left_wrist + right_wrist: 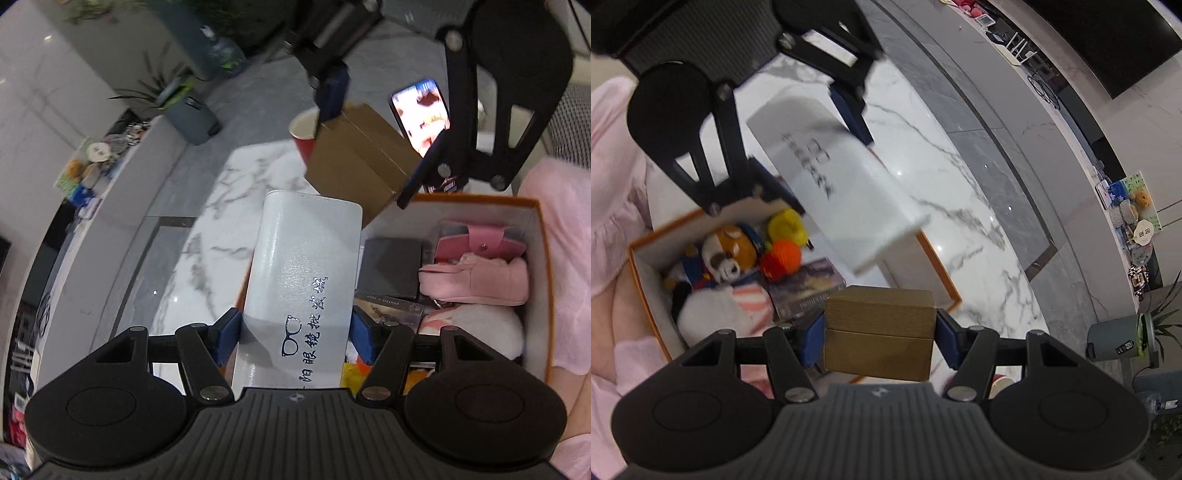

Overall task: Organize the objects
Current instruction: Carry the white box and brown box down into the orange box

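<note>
My left gripper (295,332) is shut on a white glasses case (303,273) with blue print, held above the left edge of an orange-rimmed storage box (539,258). The case also shows in the right wrist view (846,192), gripped by the left gripper (809,140). My right gripper (879,339) is shut on a brown cardboard box (879,328), held over the far end of the storage box (942,273). In the left wrist view the cardboard box (354,162) hangs from the right gripper (373,147) beyond the case.
The storage box holds pink pouches (476,280), a dark wallet (391,266), a book (809,288), a plush dog (727,254) and orange and yellow toys (783,254). A red paper cup (303,136) and a lit phone (421,114) stand on the marble table (229,214).
</note>
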`<state>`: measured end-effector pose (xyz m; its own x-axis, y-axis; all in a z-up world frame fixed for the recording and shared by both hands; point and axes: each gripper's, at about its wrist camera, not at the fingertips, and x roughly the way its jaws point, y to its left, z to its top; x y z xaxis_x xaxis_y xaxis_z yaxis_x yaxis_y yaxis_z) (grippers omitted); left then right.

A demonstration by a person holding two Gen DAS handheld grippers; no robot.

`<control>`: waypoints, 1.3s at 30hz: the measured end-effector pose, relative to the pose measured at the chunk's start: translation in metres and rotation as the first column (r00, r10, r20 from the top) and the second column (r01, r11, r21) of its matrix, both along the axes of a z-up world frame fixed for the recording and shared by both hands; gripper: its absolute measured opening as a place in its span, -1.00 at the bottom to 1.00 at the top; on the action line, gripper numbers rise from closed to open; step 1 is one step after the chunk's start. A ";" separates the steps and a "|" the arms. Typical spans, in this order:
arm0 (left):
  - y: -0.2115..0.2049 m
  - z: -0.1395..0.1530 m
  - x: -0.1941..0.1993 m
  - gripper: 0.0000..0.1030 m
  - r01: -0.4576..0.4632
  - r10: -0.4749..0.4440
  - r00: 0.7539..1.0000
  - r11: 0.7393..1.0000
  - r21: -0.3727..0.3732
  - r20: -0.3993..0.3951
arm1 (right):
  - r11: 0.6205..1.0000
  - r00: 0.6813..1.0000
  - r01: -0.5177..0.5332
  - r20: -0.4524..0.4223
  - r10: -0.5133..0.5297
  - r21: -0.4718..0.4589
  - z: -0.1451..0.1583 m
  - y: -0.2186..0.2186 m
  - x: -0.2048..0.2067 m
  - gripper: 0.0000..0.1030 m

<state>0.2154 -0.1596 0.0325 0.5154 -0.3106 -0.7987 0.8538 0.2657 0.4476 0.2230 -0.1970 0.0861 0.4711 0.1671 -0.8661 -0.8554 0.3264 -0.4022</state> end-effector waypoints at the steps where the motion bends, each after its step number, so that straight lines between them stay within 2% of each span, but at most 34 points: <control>1: -0.006 -0.008 0.003 0.39 0.007 -0.007 1.000 1.000 0.018 0.000 | 1.000 1.000 0.003 0.000 -0.003 -0.008 -0.004 -0.002 0.001 0.22; 8: -0.015 -0.057 0.034 0.38 0.026 -0.025 1.000 0.993 0.112 -0.009 | 1.000 1.000 -0.013 -0.012 0.013 -0.020 -0.034 -0.012 0.018 0.22; 14: -0.012 -0.079 0.047 0.37 0.073 -0.072 0.997 0.979 0.189 -0.014 | 0.996 0.997 -0.072 -0.017 0.071 -0.054 -0.059 -0.008 0.031 0.22; 18: -0.013 -0.091 0.053 0.37 0.098 -0.094 0.995 0.977 0.188 -0.030 | 0.991 0.994 -0.110 -0.030 0.108 -0.080 -0.070 0.000 0.041 0.22; 23: -0.016 -0.100 0.060 0.37 0.121 -0.113 0.992 0.974 0.190 -0.053 | 0.971 0.984 -0.176 -0.056 0.169 -0.159 -0.088 0.009 0.049 0.22; 30: -0.012 -0.114 0.069 0.37 0.150 -0.137 0.988 0.960 0.236 -0.074 | 0.945 0.975 -0.215 -0.111 0.193 -0.245 -0.103 0.022 0.056 0.21; 39: -0.009 -0.114 0.070 0.42 0.130 -0.110 0.989 0.964 0.230 -0.097 | 0.919 0.972 -0.227 -0.142 0.190 -0.323 -0.120 0.034 0.066 0.21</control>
<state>0.2854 -0.1688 -0.0811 0.4154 -0.1643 -0.8947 0.9094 0.0549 0.4122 0.2886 -0.1634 -0.0341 0.3601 -0.0567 -0.9312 -0.9327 -0.0015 -0.3606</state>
